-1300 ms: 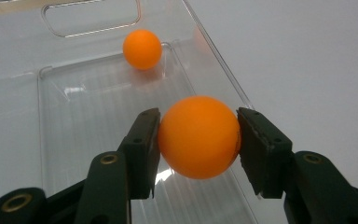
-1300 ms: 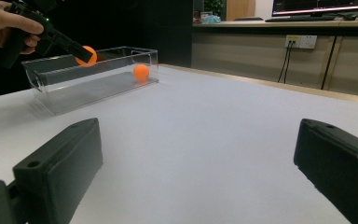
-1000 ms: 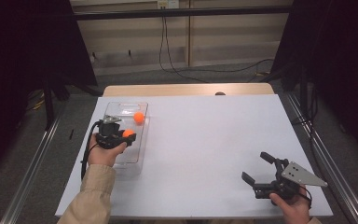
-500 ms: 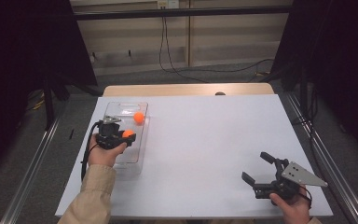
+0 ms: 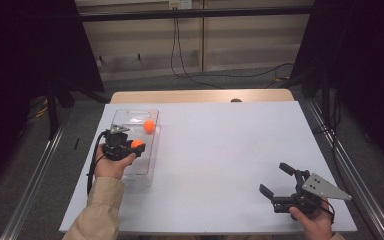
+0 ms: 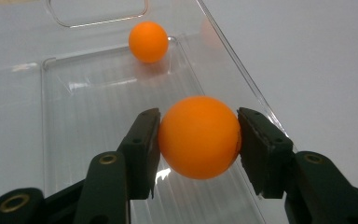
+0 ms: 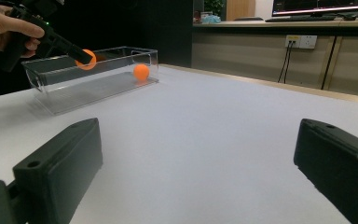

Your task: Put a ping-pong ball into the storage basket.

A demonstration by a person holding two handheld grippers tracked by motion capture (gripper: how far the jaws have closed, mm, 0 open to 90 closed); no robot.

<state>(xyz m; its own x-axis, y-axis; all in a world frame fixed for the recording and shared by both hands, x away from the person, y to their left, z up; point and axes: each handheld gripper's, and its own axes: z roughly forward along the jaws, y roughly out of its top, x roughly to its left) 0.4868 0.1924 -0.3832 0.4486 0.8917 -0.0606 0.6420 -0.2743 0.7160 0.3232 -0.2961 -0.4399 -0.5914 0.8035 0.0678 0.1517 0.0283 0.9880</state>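
Two orange balls and one clear plastic tray (image 5: 121, 114) are on view, with two hand-held grippers at work on a white desk (image 5: 220, 150). The left hand-held gripper (image 5: 136, 146) is clamped on one orange ball (image 6: 199, 136); in the left gripper view both black jaws press against the ball's sides, and it hangs over the tray's ribbed floor, above the tray's near half. From the right gripper view this held ball sits at about the level of the tray's rim, so it is raised off the floor rather than lying on it. The second orange ball (image 5: 149, 125) lies on the tray floor toward the far end, well apart from the held one. The tray stands at the left side of the desk, its long axis running away from the person. The right hand-held gripper (image 5: 275, 180) rests near the desk's front right corner, its jaws spread wide with nothing between them, a grey three-cornered plate (image 5: 325, 187) on top. A tan sleeve (image 5: 97, 212) covers the left forearm.
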